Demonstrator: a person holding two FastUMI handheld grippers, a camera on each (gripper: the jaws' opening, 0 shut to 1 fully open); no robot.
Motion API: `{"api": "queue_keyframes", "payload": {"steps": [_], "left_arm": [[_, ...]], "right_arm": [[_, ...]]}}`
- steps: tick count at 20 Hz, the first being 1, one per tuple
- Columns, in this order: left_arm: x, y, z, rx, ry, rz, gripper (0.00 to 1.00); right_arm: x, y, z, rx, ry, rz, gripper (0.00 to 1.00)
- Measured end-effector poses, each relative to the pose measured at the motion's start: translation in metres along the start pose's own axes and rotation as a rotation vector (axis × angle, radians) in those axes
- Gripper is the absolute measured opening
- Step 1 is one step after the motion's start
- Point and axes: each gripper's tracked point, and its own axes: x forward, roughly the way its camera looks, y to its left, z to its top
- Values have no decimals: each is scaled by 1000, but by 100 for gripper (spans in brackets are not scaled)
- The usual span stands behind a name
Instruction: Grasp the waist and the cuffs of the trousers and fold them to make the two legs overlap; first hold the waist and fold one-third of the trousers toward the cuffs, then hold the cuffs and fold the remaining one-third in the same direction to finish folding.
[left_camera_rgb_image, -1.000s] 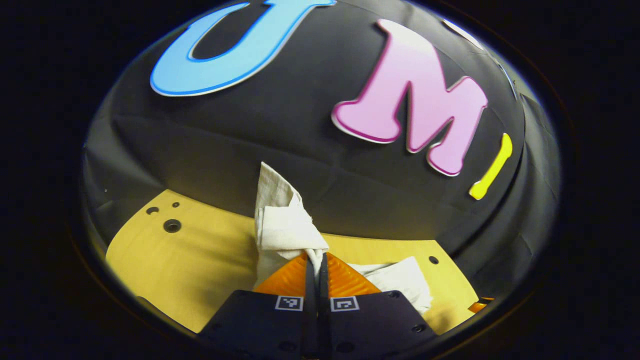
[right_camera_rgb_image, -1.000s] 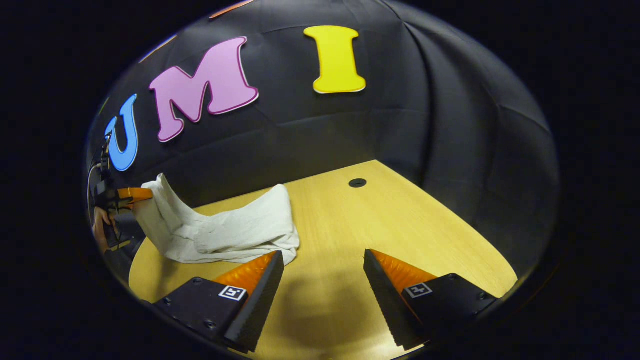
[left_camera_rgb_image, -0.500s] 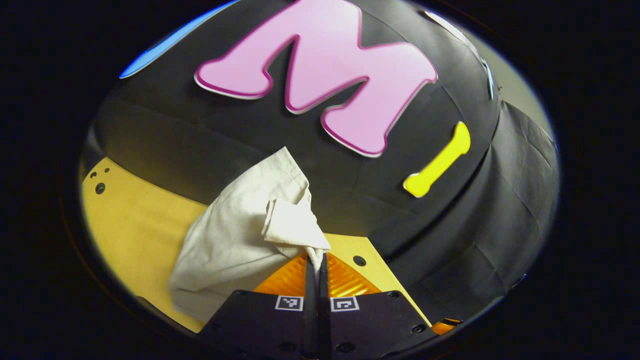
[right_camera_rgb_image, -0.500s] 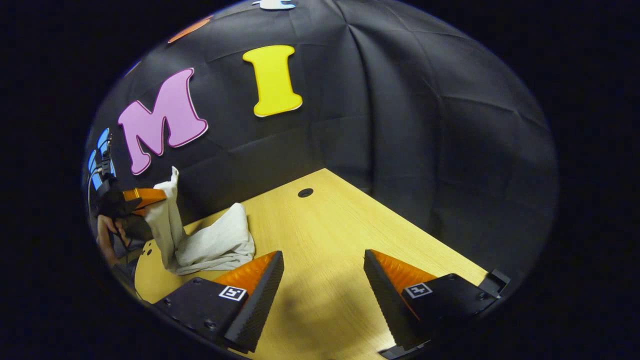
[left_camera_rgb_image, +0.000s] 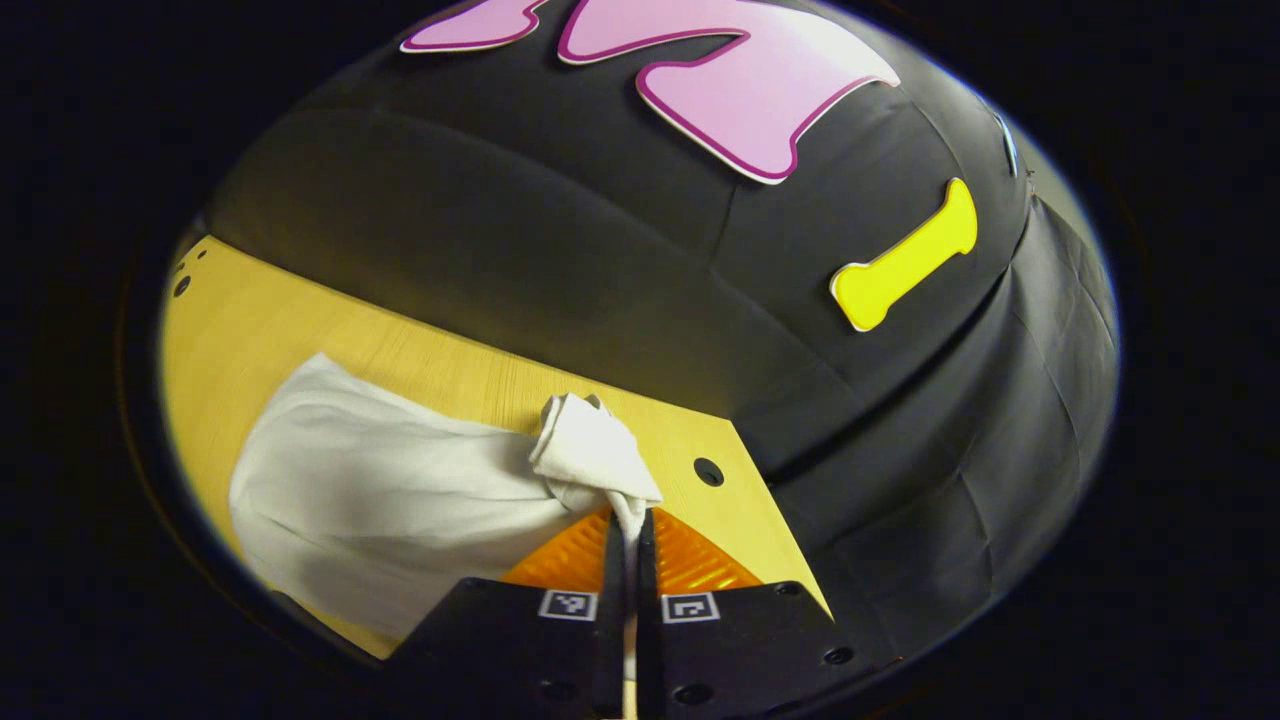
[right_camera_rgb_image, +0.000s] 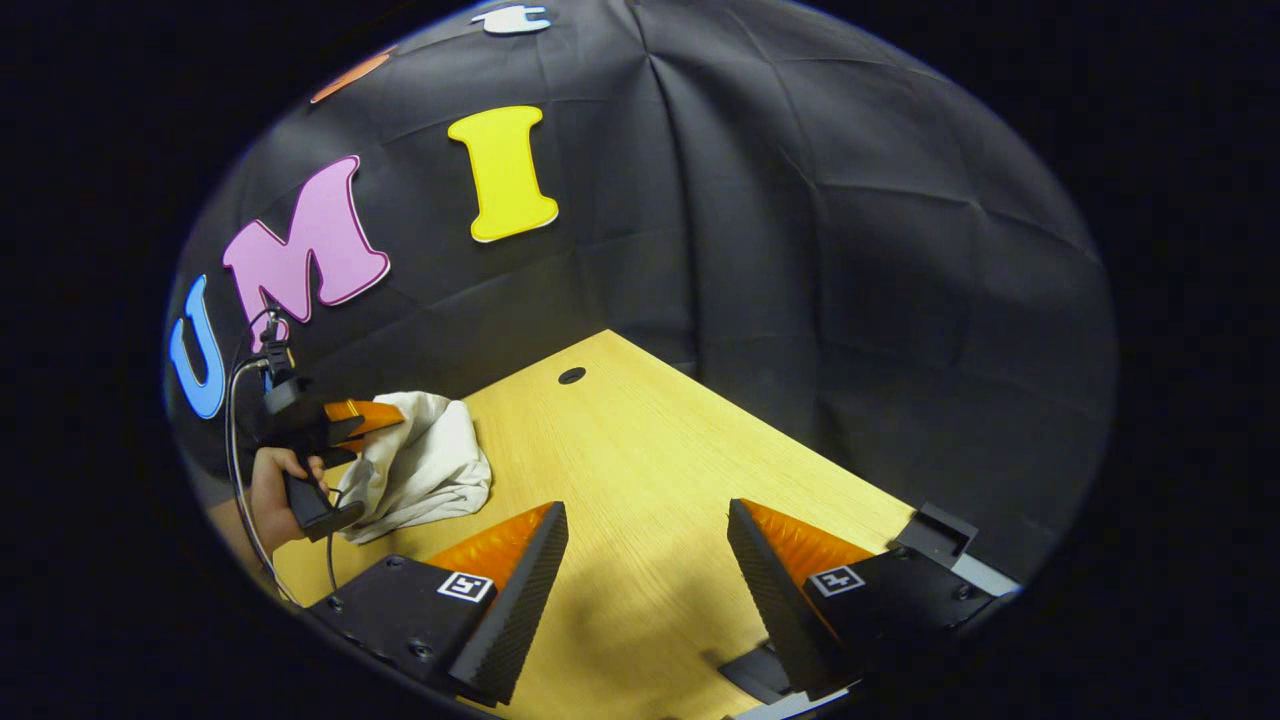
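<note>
The white trousers (left_camera_rgb_image: 390, 500) lie bunched on the wooden table (left_camera_rgb_image: 250, 330), spreading left from my left gripper (left_camera_rgb_image: 627, 530). That gripper is shut on a twisted corner of the cloth, which balls up just past its fingertips. In the right gripper view the trousers (right_camera_rgb_image: 435, 465) sit as a small heap at the table's left side, with the left gripper (right_camera_rgb_image: 385, 415) and the hand (right_camera_rgb_image: 272, 490) holding it beside them. My right gripper (right_camera_rgb_image: 648, 520) stands open over bare table, well to the right of the trousers, nothing between its fingers.
A round hole (left_camera_rgb_image: 708, 471) is in the table near its far corner, also seen as a hole (right_camera_rgb_image: 572, 375) in the right gripper view. Small holes (left_camera_rgb_image: 182, 285) mark the far left end. A cable (right_camera_rgb_image: 240, 400) trails from the left gripper. The black cloth wall borders the table closely.
My left gripper has come down toward the table with the cloth, so the raised part has dropped and the trousers now lie lower and more bunched. The right gripper stayed open and turned slightly.
</note>
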Motion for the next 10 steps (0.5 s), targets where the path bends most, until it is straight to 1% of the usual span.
{"api": "queue_keyframes", "payload": {"steps": [1, 2, 3, 4, 6, 7, 10], "left_arm": [[-8, -1, -1, 2, 4, -5, 21], [-15, -3, 0, 3, 1, -16, 36], [-30, -4, 3, 9, -6, -21, 38], [-45, 0, 7, 23, -18, -12, 54], [-77, 15, 18, 87, -44, 30, 86], [-98, 23, 28, 120, -71, 53, 96], [-180, 49, 59, 221, -170, 129, 97]], "right_arm": [[-4, 3, 4, -7, -4, 5, 98], [-7, 5, 8, -15, -10, 10, 98], [-11, 9, 14, -22, -19, 19, 98], [-14, 15, 19, -30, -27, 28, 98], [-21, 27, 26, -41, -42, 48, 98], [-25, 33, 32, -47, -51, 56, 98], [-42, 56, 41, -78, -91, 91, 98]]}}
